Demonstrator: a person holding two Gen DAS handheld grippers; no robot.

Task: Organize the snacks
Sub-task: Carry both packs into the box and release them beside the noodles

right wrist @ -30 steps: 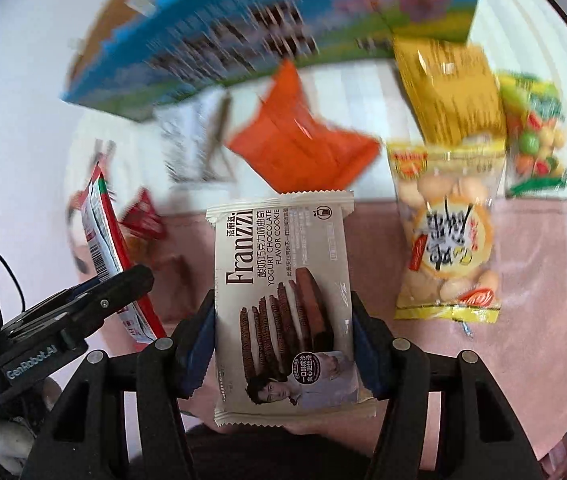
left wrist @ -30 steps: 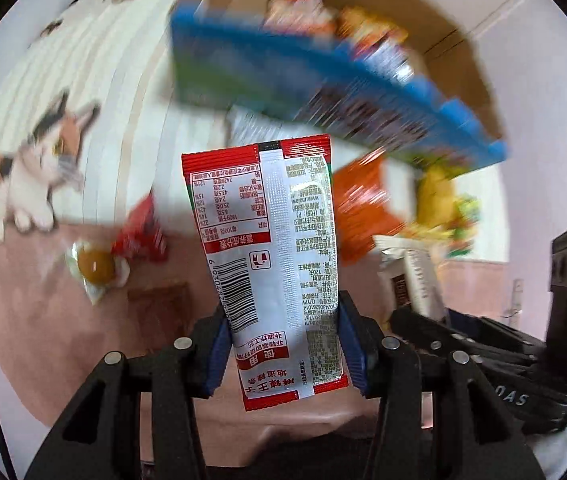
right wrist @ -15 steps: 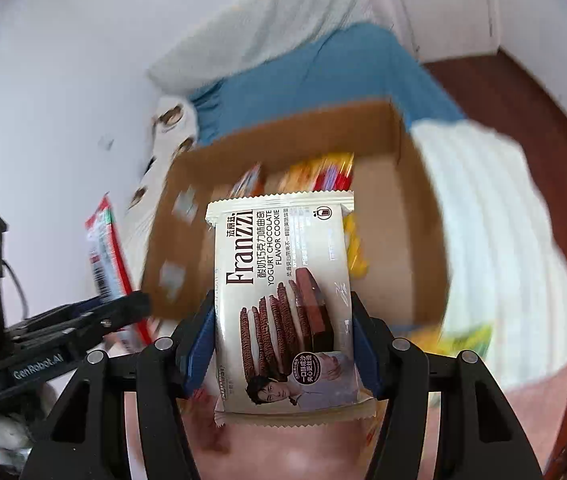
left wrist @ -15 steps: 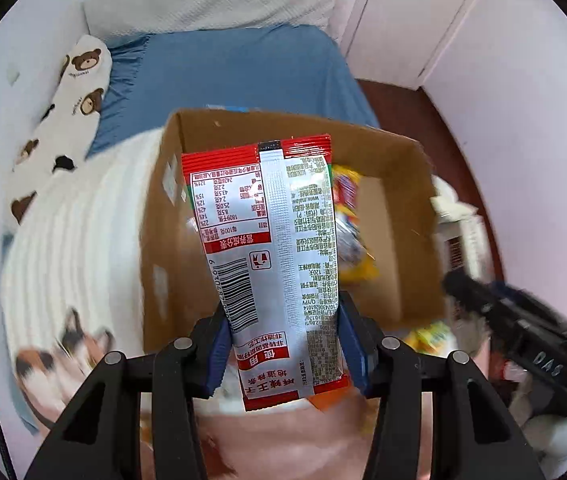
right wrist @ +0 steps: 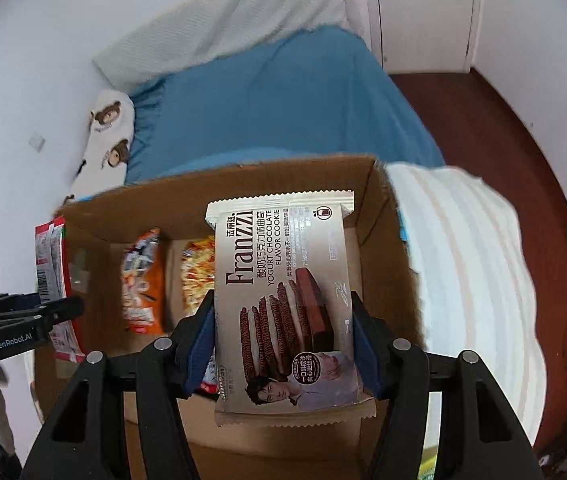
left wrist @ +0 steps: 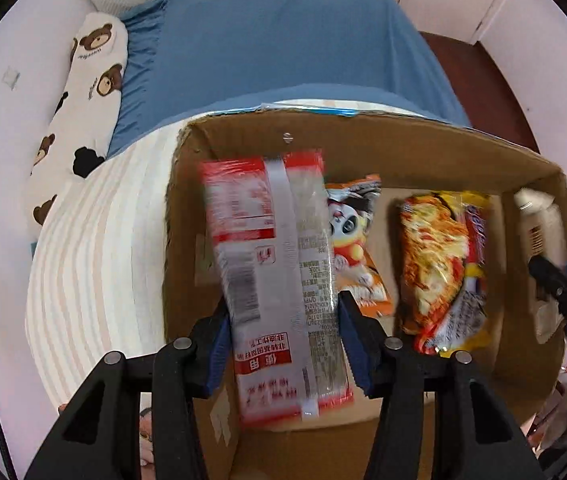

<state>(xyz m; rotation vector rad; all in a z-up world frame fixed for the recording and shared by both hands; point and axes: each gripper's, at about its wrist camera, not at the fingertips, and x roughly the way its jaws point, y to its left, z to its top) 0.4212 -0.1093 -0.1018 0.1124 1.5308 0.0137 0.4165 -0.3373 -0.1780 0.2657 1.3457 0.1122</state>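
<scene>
My left gripper (left wrist: 283, 336) is shut on a red and silver snack packet (left wrist: 271, 272), held over the left side of an open cardboard box (left wrist: 363, 140). My right gripper (right wrist: 283, 340) is shut on a beige Franzzi cookie pack (right wrist: 283, 304), held over the right side of the same box (right wrist: 383, 216). An orange cartoon snack bag (left wrist: 355, 248) and a yellow-orange noodle packet (left wrist: 439, 268) lie inside the box. The left gripper with its red packet (right wrist: 53, 280) shows at the left of the right wrist view.
The box sits on a striped white blanket (left wrist: 95, 248) on a bed with a blue sheet (left wrist: 275, 40). A bear-print pillow (left wrist: 79, 112) lies at the left. A red-brown floor (right wrist: 523, 152) is at the right. White walls surround the bed.
Both grippers have risen from the snacks on the bed and moved over the open box, each holding its packet. The box interior is now below both.
</scene>
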